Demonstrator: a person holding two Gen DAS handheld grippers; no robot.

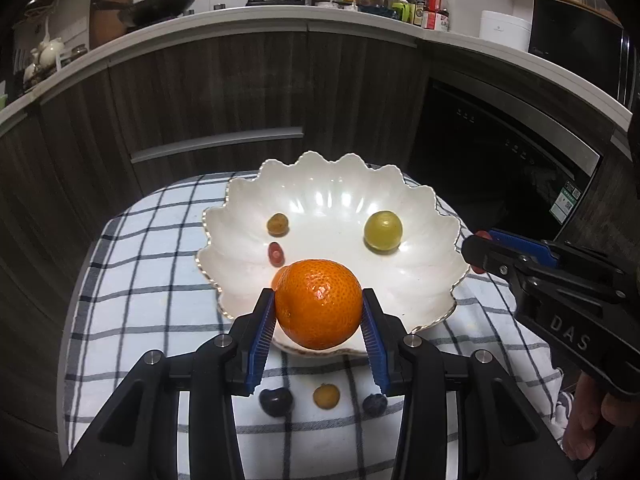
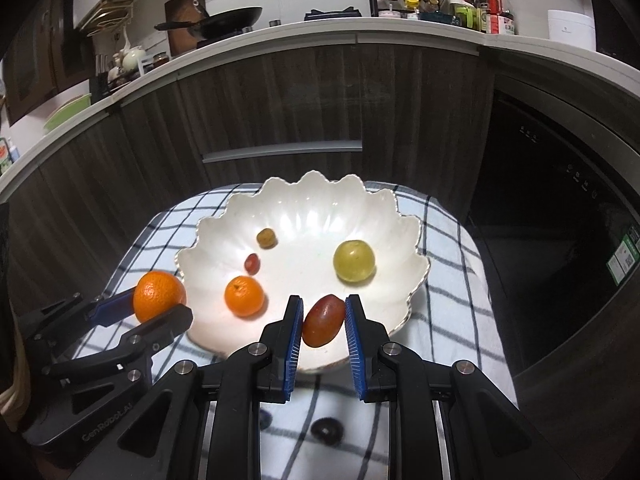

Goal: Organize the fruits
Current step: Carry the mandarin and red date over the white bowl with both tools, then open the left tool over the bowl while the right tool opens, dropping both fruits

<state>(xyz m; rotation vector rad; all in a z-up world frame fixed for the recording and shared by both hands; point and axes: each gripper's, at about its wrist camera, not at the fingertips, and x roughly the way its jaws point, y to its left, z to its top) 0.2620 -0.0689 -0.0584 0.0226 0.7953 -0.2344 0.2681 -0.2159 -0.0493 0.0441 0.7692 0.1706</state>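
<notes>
My left gripper [image 1: 318, 295] is shut on a mandarin orange [image 1: 318, 312], held above the near rim of a white scalloped bowl [image 1: 332, 196]. My right gripper [image 2: 323, 302] is shut on a red oval fruit [image 2: 323, 322] over the bowl's [image 2: 312, 208] near right rim. Inside the bowl lie a second orange [image 2: 244, 296], a green round fruit [image 2: 354, 261], a small red fruit [image 2: 252, 263] and a small brown fruit [image 2: 267, 238]. The right wrist view shows the left gripper [image 2: 160, 304] with its orange [image 2: 159, 294] at the bowl's left edge.
The bowl stands on a blue-checked white cloth [image 1: 152, 280]. On the cloth, near me, lie a dark fruit [image 1: 276, 401], a small orange-brown fruit [image 1: 326, 396] and a blueberry [image 1: 375, 404]. Dark wooden cabinets [image 1: 240, 92] and a black appliance [image 1: 500, 152] stand behind.
</notes>
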